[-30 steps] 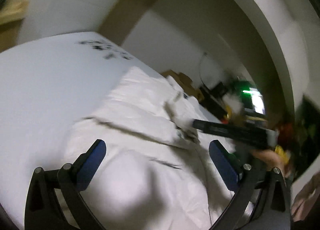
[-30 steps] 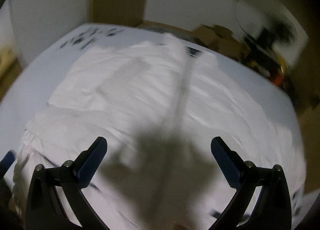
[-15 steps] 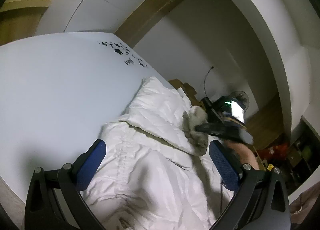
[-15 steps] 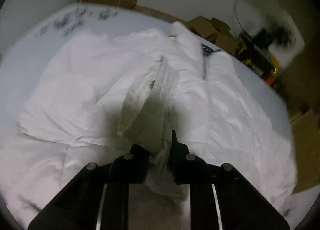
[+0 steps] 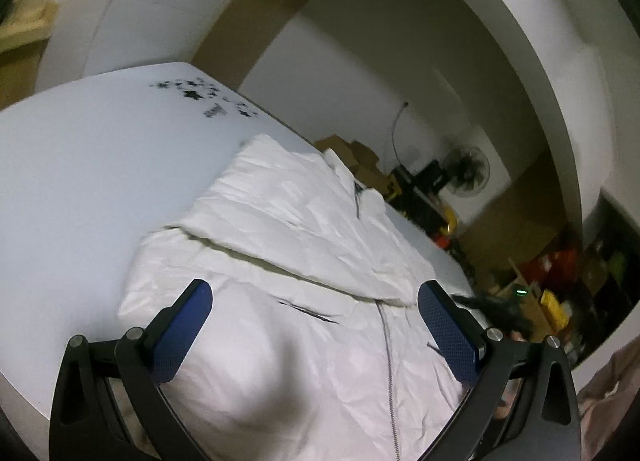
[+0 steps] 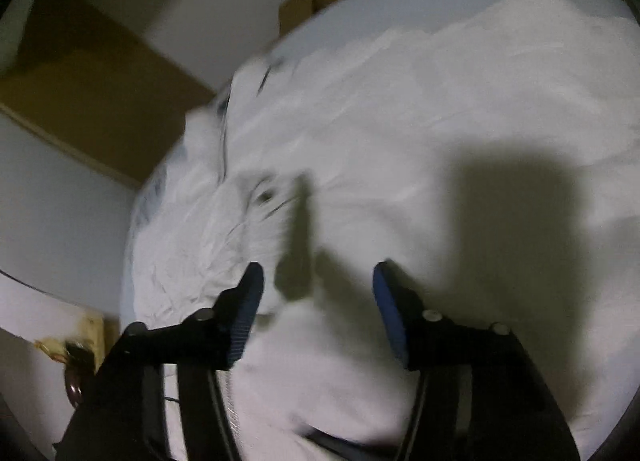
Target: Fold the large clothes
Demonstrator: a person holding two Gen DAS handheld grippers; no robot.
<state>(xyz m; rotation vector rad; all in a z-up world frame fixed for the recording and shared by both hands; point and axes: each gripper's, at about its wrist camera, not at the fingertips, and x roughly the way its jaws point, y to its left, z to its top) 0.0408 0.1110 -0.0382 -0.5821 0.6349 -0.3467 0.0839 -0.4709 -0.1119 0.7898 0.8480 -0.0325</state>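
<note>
Now: white jacket lying spread beneath both grippers

The white jacket [image 5: 304, 245] is lying crumpled on the white table [image 5: 80, 165], one sleeve folded across, below the wide-open left gripper [image 5: 316, 325]. The right gripper [image 6: 316, 301] is opening, gripping nothing.

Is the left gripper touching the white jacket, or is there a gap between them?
Cannot tell. In the left wrist view the left gripper stands open over the white jacket, nothing between its fingers, but looking along them hides whether the tips touch the cloth.
</note>
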